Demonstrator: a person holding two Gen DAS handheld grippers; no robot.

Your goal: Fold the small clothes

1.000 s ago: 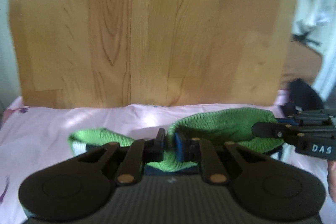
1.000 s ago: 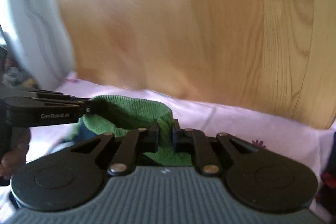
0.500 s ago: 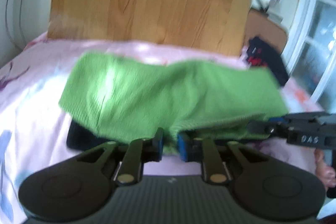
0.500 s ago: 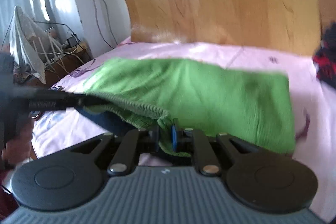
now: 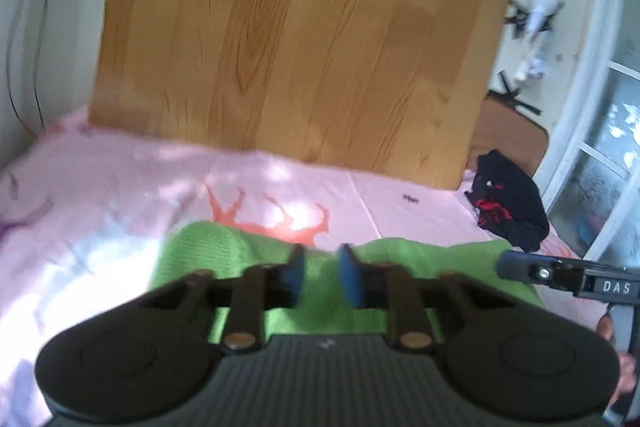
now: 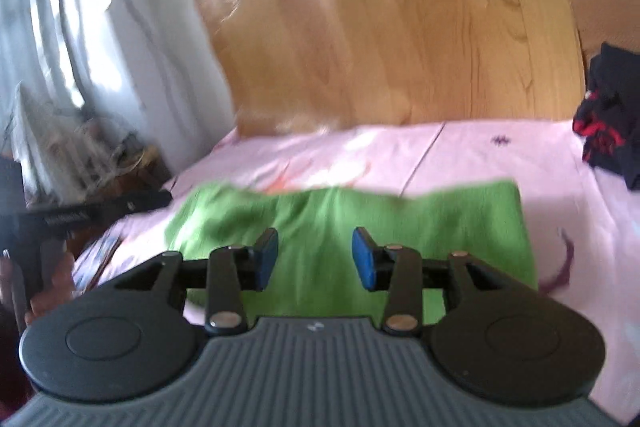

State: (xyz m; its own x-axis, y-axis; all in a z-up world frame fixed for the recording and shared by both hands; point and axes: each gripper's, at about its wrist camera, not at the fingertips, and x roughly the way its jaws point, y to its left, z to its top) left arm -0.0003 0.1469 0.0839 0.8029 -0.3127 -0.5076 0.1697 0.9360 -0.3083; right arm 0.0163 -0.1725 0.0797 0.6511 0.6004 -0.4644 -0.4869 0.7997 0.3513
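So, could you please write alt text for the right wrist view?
The right gripper, its jaws having just been opening with nothing between them, hovers over a green garment spread on a pink bedsheet. A wooden board stands behind, and dark clothes lie at the right.

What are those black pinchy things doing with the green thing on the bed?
A person is folding a green knitted garment on the pink bed sheet, using a gripper in each hand. The right gripper has just been opening and now hangs open over the garment, which lies spread out. The left gripper has just been closing; its jaws are narrow with green cloth showing between them, too blurred to tell if it pinches. Dark clothes wait at the side.
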